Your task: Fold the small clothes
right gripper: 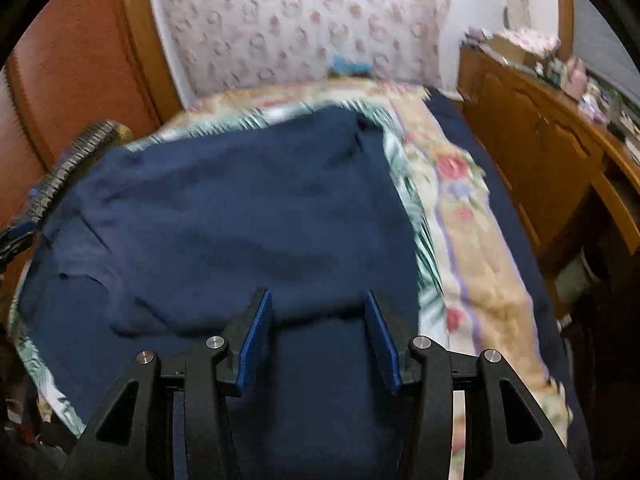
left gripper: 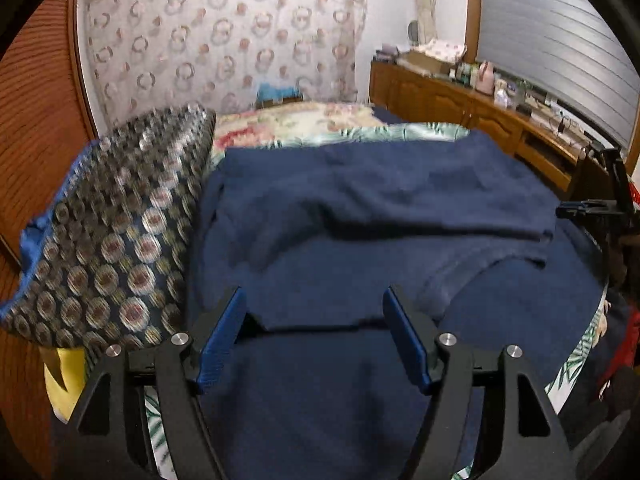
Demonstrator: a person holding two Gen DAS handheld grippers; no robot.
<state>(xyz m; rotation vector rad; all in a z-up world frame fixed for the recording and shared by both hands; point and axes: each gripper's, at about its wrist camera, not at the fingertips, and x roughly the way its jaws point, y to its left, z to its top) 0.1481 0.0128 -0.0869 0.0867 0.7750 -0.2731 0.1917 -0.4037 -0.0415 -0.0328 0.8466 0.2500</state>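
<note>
on the bed (right gripper: 472, 240) the navy garment (left gripper: 380, 200) looks soft, light and floppy; pinch its near hem. your left hand-held gripper (left gripper: 314, 320) and right hand-held gripper (right gripper: 318, 320) both gape, empty.

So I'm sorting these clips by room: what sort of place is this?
Most likely a bedroom: a bed with a floral bedspread, a patterned pillow beside the navy garment, and a wooden dresser cluttered with small items.

Navy garment (left gripper: 380, 200) (right gripper: 240, 220): plain dark blue knit, no pattern. Spread roughly flat on bed, over leaf-print sheet. Upper layer folded across, its edge running along width; soft creases and wrinkles. Near hem straight, lying flat.
</note>
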